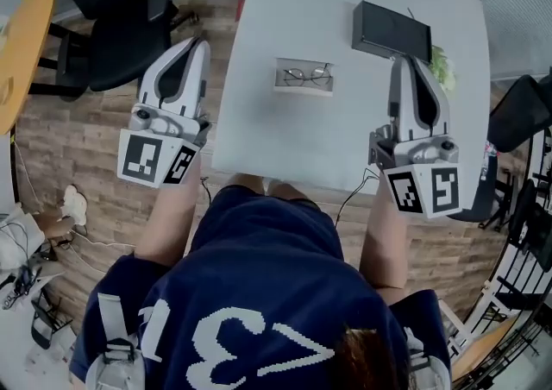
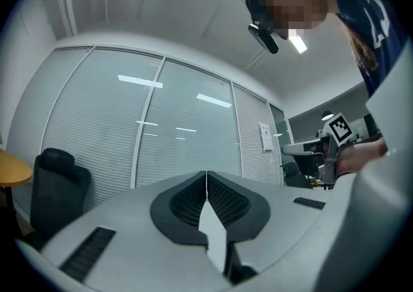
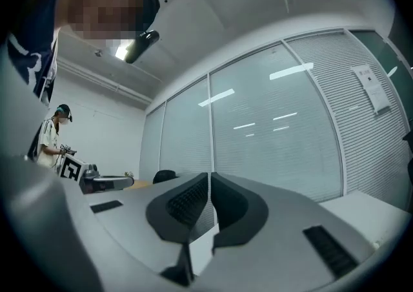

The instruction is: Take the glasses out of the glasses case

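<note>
We hold the left gripper (image 1: 195, 47) and right gripper (image 1: 406, 62) closed and empty by the bench's (image 1: 285, 142) near edge. Lifting the glasses (image 1: 308, 76) unbraced could drag the light case (image 1: 304, 91).

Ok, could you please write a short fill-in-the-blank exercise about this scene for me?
1. The glasses lie ___ the glasses case.
2. The jaws of the left gripper and the right gripper are ___.
3. The black box stands nearer the ___ gripper.
4. The glasses case rests on the ___ table.
Missing words: inside; shut; right; white.
</note>
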`<action>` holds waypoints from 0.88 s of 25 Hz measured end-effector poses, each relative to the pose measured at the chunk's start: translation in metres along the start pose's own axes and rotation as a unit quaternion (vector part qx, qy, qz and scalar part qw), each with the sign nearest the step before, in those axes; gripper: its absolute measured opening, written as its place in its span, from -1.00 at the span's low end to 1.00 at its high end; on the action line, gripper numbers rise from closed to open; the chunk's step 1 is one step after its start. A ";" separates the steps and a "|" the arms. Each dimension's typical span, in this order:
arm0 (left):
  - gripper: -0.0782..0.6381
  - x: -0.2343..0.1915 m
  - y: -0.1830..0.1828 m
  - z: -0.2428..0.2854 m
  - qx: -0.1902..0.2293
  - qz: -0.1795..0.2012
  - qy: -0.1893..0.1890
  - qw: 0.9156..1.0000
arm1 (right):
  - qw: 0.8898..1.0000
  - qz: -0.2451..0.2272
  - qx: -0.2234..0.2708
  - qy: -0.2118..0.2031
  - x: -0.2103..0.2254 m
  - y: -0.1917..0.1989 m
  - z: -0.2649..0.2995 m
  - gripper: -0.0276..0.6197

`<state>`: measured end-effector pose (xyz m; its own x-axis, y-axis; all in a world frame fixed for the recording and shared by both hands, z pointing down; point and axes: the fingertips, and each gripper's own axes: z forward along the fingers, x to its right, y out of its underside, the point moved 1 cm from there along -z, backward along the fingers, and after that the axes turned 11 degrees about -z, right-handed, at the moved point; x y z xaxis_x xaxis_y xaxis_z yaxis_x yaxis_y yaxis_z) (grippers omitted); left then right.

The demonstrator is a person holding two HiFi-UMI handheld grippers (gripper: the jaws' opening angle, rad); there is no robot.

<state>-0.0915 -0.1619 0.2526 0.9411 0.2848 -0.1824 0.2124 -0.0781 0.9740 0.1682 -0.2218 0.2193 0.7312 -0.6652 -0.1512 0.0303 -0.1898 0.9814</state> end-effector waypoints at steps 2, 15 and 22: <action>-0.73 -0.001 0.006 0.004 -0.008 -0.004 0.003 1.000 | 0.999 -0.009 -0.028 -0.021 -0.009 0.017 0.008 -0.83; -0.73 -0.021 0.055 0.028 -0.059 -0.039 0.031 0.997 | 0.915 -0.145 -0.311 -0.213 -0.094 0.214 0.052 -0.82; -0.73 -0.037 0.078 0.021 -0.083 -0.052 0.016 0.995 | 0.802 -0.258 -0.443 -0.306 -0.116 0.318 0.045 -0.59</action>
<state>-0.1042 -0.1987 0.3322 0.9067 0.3141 -0.2816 0.2590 0.1123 0.9593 0.0621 -0.2374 0.5439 0.0026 -0.9444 -0.3289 0.8918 -0.1466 0.4280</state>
